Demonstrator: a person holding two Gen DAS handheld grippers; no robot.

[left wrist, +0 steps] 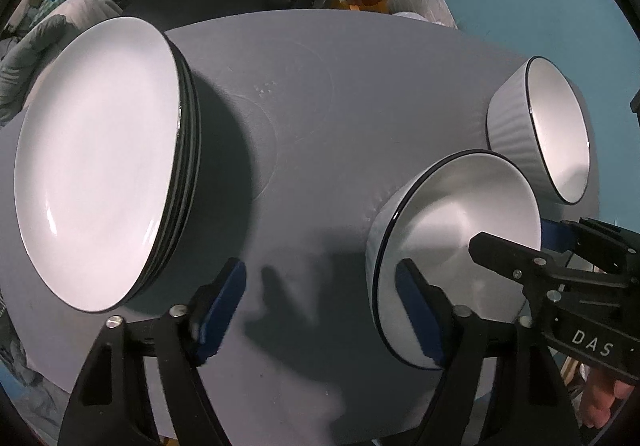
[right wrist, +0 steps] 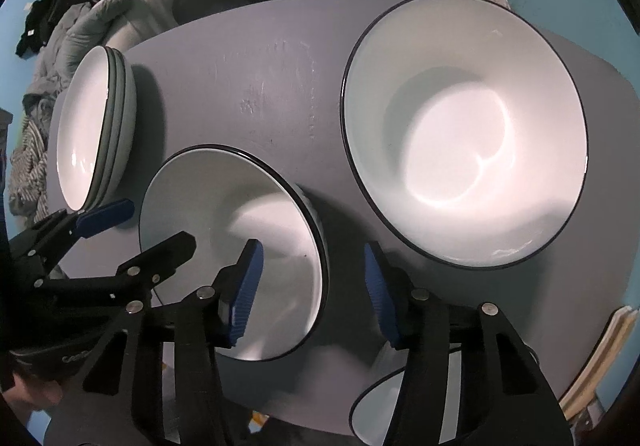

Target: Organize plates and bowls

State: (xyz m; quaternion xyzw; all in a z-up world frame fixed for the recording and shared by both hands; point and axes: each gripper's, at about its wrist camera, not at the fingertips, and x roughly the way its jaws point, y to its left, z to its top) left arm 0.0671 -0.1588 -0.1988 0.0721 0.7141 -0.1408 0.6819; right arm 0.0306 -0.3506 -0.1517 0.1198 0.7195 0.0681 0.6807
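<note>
Claws — left (left wrist: 320, 310) spread astride bowl (left wrist: 452, 246) rim | right (right wrist: 312, 290) spread astride rim

Third bowl (right wrist: 380, 410) behind right tool (right wrist: 312, 294)

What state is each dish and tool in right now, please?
Plate stack: stacked upright, untouched.
Near bowl: upright, empty, rim between both tools' fingers, not gripped.
Far bowl: upright, empty, standing alone.
Left tool: open, straddling near bowl's rim.
Right tool: open, straddling its opposite rim.
Third bowl: mostly hidden behind right tool.
</note>
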